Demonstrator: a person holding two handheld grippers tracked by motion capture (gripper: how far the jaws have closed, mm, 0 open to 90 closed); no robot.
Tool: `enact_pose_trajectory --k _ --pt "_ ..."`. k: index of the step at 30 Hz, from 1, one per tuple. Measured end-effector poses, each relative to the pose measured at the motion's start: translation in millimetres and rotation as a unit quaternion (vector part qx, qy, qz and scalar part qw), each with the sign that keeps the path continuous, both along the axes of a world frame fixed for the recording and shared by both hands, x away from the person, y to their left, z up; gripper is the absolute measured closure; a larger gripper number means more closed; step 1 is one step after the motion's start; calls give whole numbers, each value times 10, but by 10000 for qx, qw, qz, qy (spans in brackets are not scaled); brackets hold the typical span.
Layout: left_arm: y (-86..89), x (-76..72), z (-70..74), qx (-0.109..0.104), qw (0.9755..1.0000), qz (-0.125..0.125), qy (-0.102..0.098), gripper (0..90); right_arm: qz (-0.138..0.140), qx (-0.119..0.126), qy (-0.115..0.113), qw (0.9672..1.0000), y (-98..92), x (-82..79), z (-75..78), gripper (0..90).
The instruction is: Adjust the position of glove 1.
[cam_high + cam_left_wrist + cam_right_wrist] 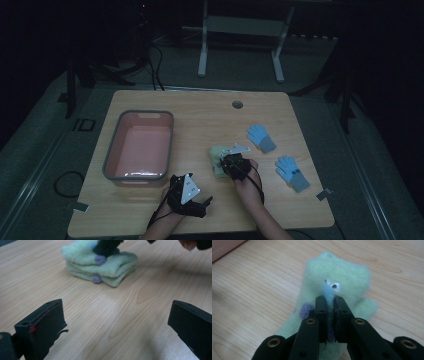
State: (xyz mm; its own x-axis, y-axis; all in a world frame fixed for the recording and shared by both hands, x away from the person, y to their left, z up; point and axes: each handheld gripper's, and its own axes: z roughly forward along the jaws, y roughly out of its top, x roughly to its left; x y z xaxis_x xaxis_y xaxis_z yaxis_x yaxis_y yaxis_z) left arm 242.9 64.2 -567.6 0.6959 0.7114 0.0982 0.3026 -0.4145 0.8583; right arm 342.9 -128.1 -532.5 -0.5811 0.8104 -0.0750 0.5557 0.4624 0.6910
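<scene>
1. The right gripper (331, 312) has its jaws closed on the green glove (337, 277), pinching its blue patch.
2. The glove lies folded at the middle of the surface (200, 107), at 3 o'clock from the tub (140, 145).
3. The left gripper (115, 322), at 6 o'clock, is wide open, holding nothing.
4. Two blue gloves (261, 137) lie at 3 o'clock.

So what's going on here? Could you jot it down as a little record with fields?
surface: light wooden table
left gripper: open, above bare wood, holding nothing
right gripper: shut on fuzzy pale green glove with purple spots
bin: grey-rimmed pink plastic tub, looks empty, at table's left
other items: two blue knitted gloves with grey cuffs, lying apart at right
</scene>
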Motion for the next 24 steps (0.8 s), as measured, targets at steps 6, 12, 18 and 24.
enact_pose_trajectory --k 6,12,18,24 --pt "25 21 2 -110 9999 3 87 12 55 167 57 9998 -43 -28 78 761" --pt "49 12 4 -55 9999 -121 26 12 230 377 32 9990 -186 -79 218 524" --pt "-23 -51 91 -7 9988 -226 -440 13 557 535 375 9963 -389 -23 253 227" --pt "-100 -48 101 -160 9985 -457 -245 13 769 718 300 9940 -518 -7 264 150"
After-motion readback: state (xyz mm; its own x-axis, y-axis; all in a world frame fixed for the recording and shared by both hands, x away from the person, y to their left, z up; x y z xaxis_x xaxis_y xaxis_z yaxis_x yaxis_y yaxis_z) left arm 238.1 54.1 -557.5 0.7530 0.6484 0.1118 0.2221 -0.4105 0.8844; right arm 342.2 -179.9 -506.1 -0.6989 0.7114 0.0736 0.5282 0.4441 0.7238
